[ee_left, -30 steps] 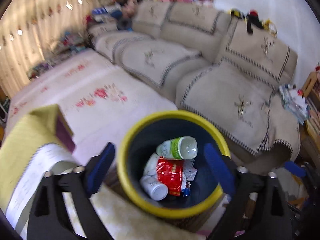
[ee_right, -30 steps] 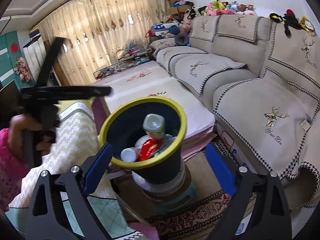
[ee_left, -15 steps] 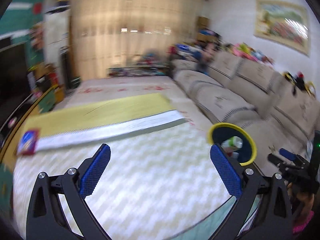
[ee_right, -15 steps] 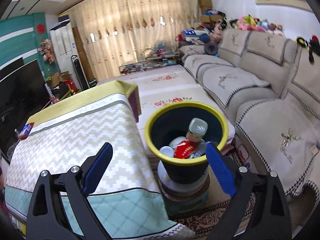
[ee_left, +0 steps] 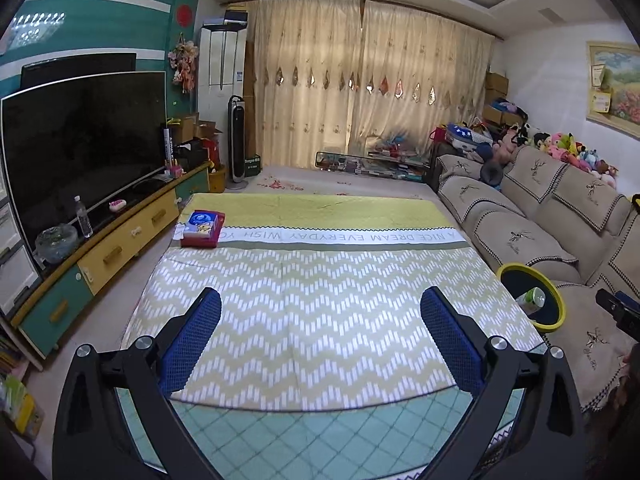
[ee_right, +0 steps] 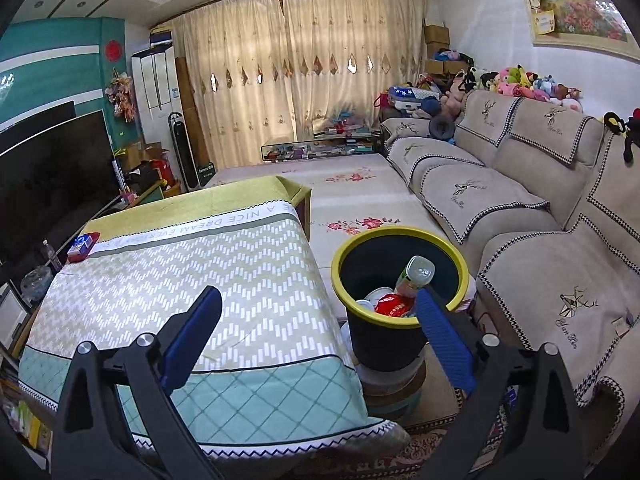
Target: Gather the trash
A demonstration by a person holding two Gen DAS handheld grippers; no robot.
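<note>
A dark bin with a yellow rim point(ee_right: 400, 276) stands between the cloth-covered table point(ee_right: 180, 280) and the sofa; the same bin point(ee_left: 554, 308) shows at the table's right edge in the left wrist view. Inside it lie a green-and-white plastic bottle point(ee_right: 414, 276), a red wrapper point(ee_right: 394, 306) and a white cup point(ee_right: 364, 305). My left gripper point(ee_left: 320, 332) hangs open over the near end of the table, nothing between its blue pads. My right gripper point(ee_right: 320, 332) is open too, its right fingertip just in front of the bin. A red-and-blue box point(ee_left: 201, 229) rests on the table's far left.
A beige sofa point(ee_right: 520, 216) runs along the right. A large TV point(ee_left: 80, 140) on a low yellow-and-teal cabinet point(ee_left: 100, 256) lines the left wall. The floral floor mat point(ee_right: 352, 200) lies beyond the table, and the other gripper's tip point(ee_left: 618, 312) shows at the right edge.
My left gripper has swung away from above the bin to face down the length of the table. My right gripper has drawn back and turned left, so the table fills more of its view.
</note>
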